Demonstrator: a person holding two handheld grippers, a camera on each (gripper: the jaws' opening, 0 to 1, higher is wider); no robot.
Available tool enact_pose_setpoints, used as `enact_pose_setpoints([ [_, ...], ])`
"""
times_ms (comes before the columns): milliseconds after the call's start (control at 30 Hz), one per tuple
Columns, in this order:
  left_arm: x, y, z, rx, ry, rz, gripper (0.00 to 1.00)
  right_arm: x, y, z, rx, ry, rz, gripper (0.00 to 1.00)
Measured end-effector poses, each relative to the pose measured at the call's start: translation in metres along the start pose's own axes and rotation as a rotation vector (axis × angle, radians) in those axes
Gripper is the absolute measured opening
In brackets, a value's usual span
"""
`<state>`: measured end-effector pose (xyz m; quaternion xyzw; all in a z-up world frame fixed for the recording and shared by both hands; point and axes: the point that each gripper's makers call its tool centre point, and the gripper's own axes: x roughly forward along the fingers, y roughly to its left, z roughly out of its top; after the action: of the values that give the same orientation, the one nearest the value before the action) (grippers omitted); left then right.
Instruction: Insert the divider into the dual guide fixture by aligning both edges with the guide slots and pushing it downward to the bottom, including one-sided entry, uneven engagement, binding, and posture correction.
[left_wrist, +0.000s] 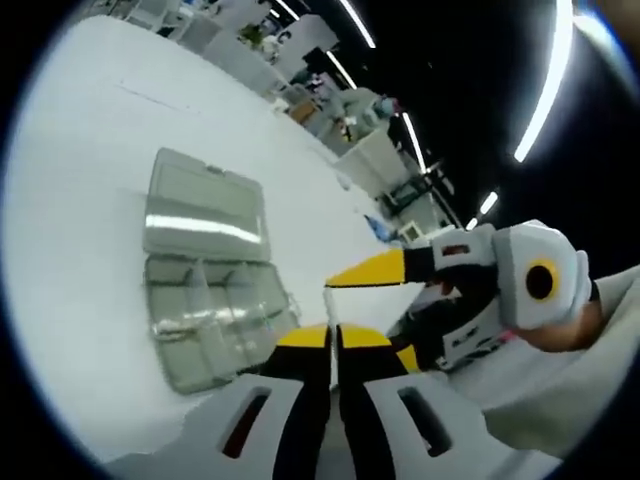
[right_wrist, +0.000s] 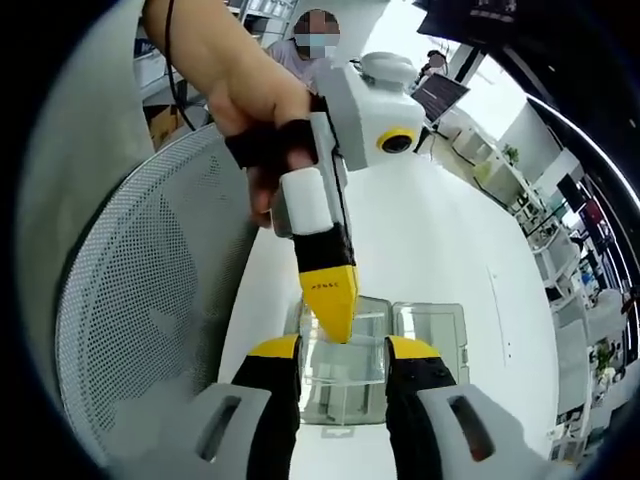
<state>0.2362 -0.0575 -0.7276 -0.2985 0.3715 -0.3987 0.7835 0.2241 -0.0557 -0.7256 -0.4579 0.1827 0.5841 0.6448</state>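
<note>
Yellow-tipped jaws of the left gripper (left_wrist: 335, 338) are lying pressed almost together at the bottom of the left gripper view, pinching nothing. In the right gripper view the right gripper (right_wrist: 342, 350) is holding its jaws spread wide, also empty. The left gripper (right_wrist: 330, 298), carried by a hand (right_wrist: 250, 110), is pointing down just between those spread jaws.

Beyond both tips, a clear plastic box (left_wrist: 205, 300) is sitting on the white table (left_wrist: 90, 200) with its lid (left_wrist: 205, 205) lying open flat beside it. Thin clear walls are splitting its inside into compartments. I cannot tell which of them, if any, is the divider to be seated, and neither gripper is carrying one. In the right gripper view the box (right_wrist: 425, 335) is showing through the gap between the jaws, with a mesh chair back (right_wrist: 130, 320) standing to one side.

The risks, as I judge them:
- The two grippers are crowding each other above the box, so they may be knocking together on the way down.
- The divider is clear like the box, so a grip may be landing off-centre.
- An off-centre grip may be sending one edge into its slot first, tilting and jamming the piece.

Small dark print is showing on the left gripper's yellow tip, too small to read.
</note>
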Motion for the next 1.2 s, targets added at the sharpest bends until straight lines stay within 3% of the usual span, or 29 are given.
enact_pose_setpoints([
  [467,-0.004,0.003,0.001,0.085,-0.009,-0.009,0.0,-0.007,-0.011,-0.007,0.042,0.001,0.005,0.23],
  [800,-0.006,-0.001,0.0,0.219,-0.019,-0.027,0.0,-0.01,-0.013,-0.009,0.071,-0.001,0.07,0.12],
  [1200,-0.004,-0.007,-0.003,0.389,0.003,-0.058,0.0,-0.011,-0.011,-0.006,0.06,0.006,0.134,0.08],
])
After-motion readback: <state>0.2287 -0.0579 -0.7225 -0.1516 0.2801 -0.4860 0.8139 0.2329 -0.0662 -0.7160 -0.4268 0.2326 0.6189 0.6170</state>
